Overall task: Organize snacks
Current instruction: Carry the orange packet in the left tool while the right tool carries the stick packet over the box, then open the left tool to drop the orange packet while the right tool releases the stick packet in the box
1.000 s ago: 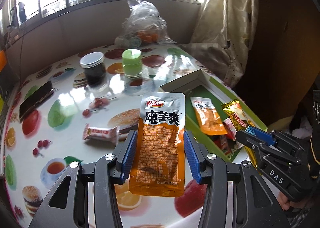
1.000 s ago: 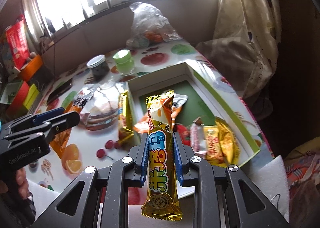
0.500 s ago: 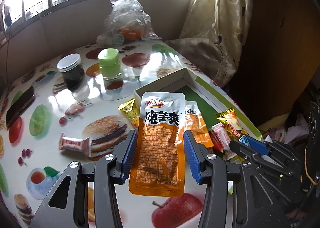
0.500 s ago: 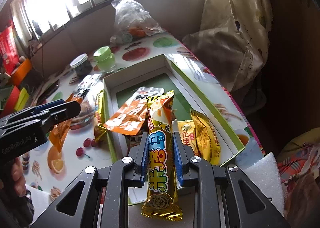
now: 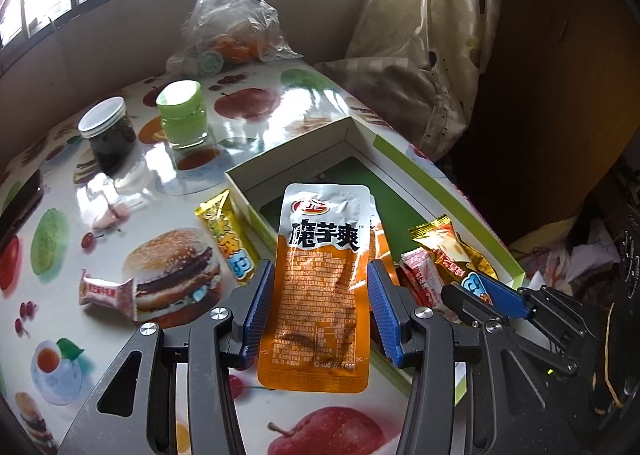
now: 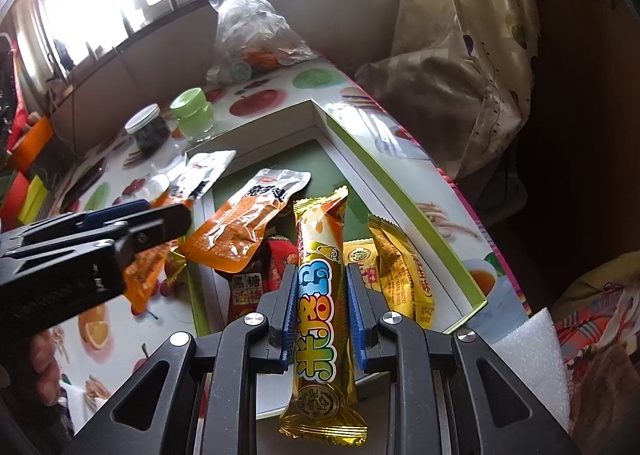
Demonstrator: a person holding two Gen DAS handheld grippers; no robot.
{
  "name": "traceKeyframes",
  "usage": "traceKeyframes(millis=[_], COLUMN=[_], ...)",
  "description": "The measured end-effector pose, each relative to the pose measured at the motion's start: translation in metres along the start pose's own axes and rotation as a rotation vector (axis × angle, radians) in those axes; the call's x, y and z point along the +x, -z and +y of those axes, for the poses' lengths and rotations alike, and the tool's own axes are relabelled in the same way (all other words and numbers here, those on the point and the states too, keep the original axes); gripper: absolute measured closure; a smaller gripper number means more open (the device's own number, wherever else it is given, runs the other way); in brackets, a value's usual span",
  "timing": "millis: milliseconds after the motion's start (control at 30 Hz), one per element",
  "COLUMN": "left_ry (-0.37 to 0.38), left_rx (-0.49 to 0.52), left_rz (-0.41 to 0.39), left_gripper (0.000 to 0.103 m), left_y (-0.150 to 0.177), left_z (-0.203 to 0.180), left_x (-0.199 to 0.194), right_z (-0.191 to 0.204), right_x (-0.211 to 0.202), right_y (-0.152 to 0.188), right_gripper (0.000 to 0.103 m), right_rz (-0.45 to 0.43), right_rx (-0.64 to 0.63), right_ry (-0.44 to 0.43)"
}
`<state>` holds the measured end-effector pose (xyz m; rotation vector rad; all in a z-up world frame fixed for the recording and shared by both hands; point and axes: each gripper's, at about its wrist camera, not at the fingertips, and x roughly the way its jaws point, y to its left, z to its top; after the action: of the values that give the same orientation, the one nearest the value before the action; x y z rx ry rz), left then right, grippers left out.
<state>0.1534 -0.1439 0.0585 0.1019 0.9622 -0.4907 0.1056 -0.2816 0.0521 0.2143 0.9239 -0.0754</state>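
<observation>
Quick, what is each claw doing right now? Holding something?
Left gripper: shut on the orange pouch.
Right gripper: shut on the yellow snack bar, above the box.

The left gripper (image 5: 320,307) has its two blue pads (image 5: 256,311) pressed on the sides of an orange packet (image 5: 320,287). The packet stands up tall between them. The black arms of this gripper spread out wide at the bottom of the left wrist view.

The right gripper (image 6: 320,307) squeezes a long yellow snack bar (image 6: 320,315) between its blue pads (image 6: 354,307). The bar sticks out past both ends of the pads.

The two grippers are side by side, near each other. A bit of the person's hand (image 6: 44,359) shows low behind the left gripper.
</observation>
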Motion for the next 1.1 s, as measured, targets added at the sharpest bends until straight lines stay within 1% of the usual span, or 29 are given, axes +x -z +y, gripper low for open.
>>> traceKeyframes(millis=[400, 633, 1100], left_ry=[0.001, -0.002, 0.011], left_rx=[0.013, 0.015, 0.009], left_rz=[0.034, 0.032, 0.06], left_gripper=[0.054, 0.054, 0.053], left_y=[-0.005, -0.009, -0.016], left_z=[-0.011, -0.015, -0.027], left_x=[0.02, 0.024, 0.044], right_z=[0.0, -0.004, -0.009], right_x=[0.002, 0.005, 0.008], right_y=[-0.001, -0.003, -0.005], right_gripper=[0.081, 0.081, 0.081], right_rz=[0.001, 0.005, -0.002], right_rx=[0.001, 0.004, 0.003], right_ry=[0.006, 0.02, 0.041])
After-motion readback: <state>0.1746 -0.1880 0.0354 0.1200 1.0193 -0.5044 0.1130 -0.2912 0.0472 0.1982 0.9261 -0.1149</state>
